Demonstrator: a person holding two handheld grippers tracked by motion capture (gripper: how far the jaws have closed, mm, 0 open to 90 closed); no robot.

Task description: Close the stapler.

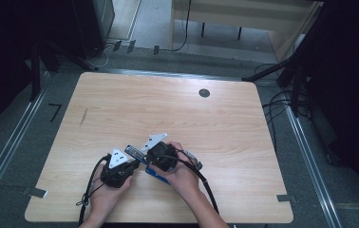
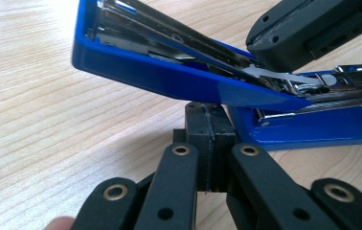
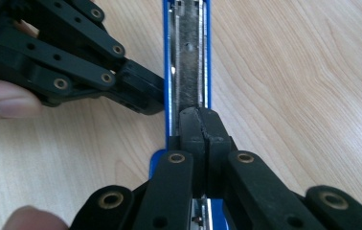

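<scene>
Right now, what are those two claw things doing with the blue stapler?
Left gripper: fingers shut, pressed against the side of the opened blue stapler.
Right gripper: fingers shut, resting on the stapler's metal channel.

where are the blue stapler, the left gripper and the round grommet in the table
blue stapler (image 2: 169, 79), left gripper view, on the side of its raised blue arm
left gripper (image 2: 211, 143), left gripper view, at the tips of its closed jaws
round grommet (image 1: 204, 93), high view, on its dark centre
</scene>
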